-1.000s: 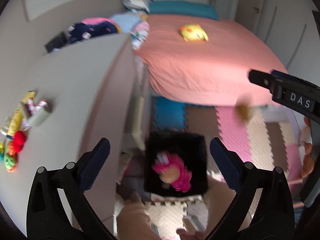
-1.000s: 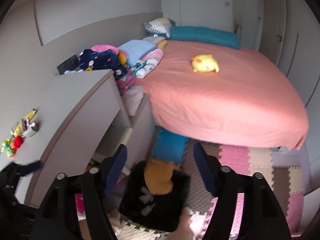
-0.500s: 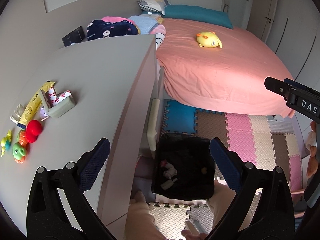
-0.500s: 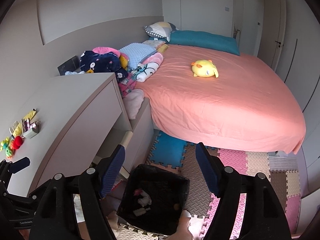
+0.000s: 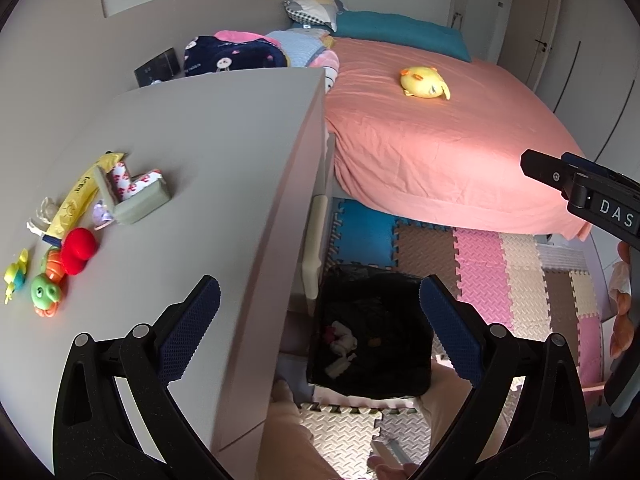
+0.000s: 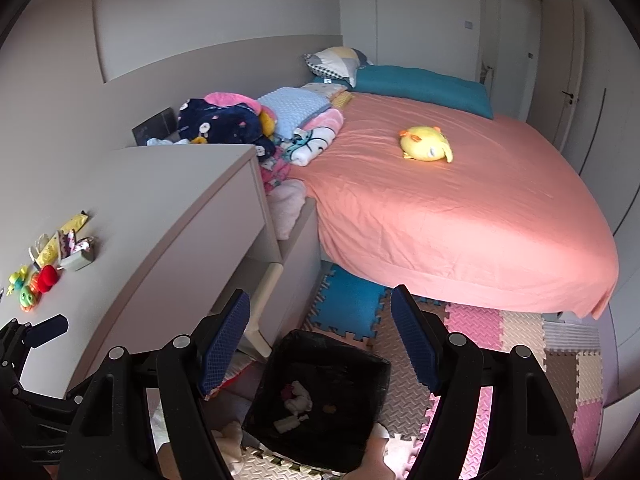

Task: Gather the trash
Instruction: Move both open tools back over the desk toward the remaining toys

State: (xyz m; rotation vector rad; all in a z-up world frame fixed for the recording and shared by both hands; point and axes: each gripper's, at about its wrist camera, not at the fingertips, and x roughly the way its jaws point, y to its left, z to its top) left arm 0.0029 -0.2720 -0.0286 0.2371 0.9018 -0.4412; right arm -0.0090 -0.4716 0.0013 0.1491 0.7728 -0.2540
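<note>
Both grippers hang over the black bin [image 5: 370, 336] on the floor, and both are empty. The left gripper [image 5: 320, 328] has its jaws spread wide with nothing between them; the right gripper [image 6: 320, 340] is the same, jaws apart, bare. Down in the bin lie a few scraps, white and pink, with a small brown bit beside them.

More trash waits up on the worktop [image 5: 208, 152], well apart from the bin: a yellow wrapper [image 5: 78, 200], a crumpled clear scrap [image 5: 44, 210] beside it, and a small open carton [image 5: 134, 194] touching the wrapper. Just beside those sit a red toy [image 5: 78, 250] and a green toy [image 5: 44, 292].

The danger, as I judge it, is the mix. Toys and trash lie packed together, so a wide grab could take the red toy along with the wrapper. The wrapper lies flat too, so the jaws may slide over it. And the carton stands open: pinch it carelessly and it may crumple or spill.
</note>
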